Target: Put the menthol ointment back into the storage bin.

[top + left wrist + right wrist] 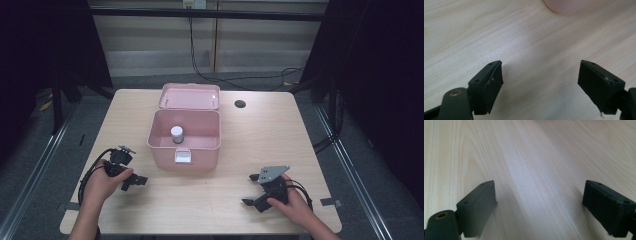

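A pink box [185,152] stands open mid-table, its lid [190,96] tipped back. Inside it stands a small jar with a white cap [177,133]. My left gripper [136,181] lies low at the table's front left, held in a hand, left of the box's front. Its jaws stand open over bare wood in the left gripper view [540,75], with a corner of the pink box [564,5] at the top edge. My right gripper [251,190] rests at the front right, jaws open and empty; the right gripper view [540,197] looks along them at bare tabletop.
The wooden table [260,140] has a dark round hole [240,104] right of the lid. Black cables [200,60] trail on the floor behind the table. Dark frame posts stand at both sides.
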The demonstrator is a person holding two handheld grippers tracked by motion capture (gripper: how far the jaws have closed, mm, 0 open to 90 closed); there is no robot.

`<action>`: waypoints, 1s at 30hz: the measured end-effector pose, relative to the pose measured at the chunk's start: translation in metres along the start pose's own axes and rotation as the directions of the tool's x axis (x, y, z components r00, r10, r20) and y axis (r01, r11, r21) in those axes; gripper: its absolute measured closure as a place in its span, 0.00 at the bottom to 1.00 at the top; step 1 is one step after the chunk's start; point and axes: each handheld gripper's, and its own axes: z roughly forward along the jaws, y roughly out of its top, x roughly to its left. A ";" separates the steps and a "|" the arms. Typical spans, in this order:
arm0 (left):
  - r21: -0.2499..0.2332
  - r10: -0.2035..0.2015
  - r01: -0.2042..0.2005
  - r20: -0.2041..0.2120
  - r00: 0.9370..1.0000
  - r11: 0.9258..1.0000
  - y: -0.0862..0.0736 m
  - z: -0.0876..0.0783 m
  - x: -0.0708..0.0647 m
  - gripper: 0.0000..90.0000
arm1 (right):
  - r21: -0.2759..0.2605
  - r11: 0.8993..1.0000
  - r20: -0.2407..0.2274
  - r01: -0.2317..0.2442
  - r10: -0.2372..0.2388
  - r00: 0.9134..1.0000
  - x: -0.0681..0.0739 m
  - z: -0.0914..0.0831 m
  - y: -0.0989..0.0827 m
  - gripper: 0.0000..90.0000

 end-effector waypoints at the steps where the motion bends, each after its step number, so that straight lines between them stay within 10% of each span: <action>1: -0.013 -0.003 0.002 -0.005 1.000 1.000 -0.001 0.002 0.000 0.22 | 0.000 1.000 0.000 0.000 0.000 1.000 0.000 0.000 0.000 0.12; 11: -0.079 0.041 -0.041 -0.004 0.999 0.996 -0.008 0.012 -0.002 0.17 | 0.000 1.000 0.000 0.000 0.000 1.000 0.000 0.000 0.000 0.12; 19: -0.175 0.132 -0.138 -0.044 0.990 0.975 -0.018 0.023 -0.005 0.05 | 0.000 1.000 0.000 0.000 0.000 1.000 0.000 0.000 0.000 0.12; 21: -0.180 0.187 -0.197 -0.071 0.980 0.964 -0.020 0.025 -0.006 0.00 | 0.000 1.000 0.000 0.000 0.000 1.000 0.000 0.000 0.000 0.12; 30: -0.253 0.189 -0.199 -0.066 0.980 0.947 -0.027 0.027 -0.001 0.00 | 0.000 1.000 0.000 0.000 0.000 1.000 0.000 0.000 0.000 0.12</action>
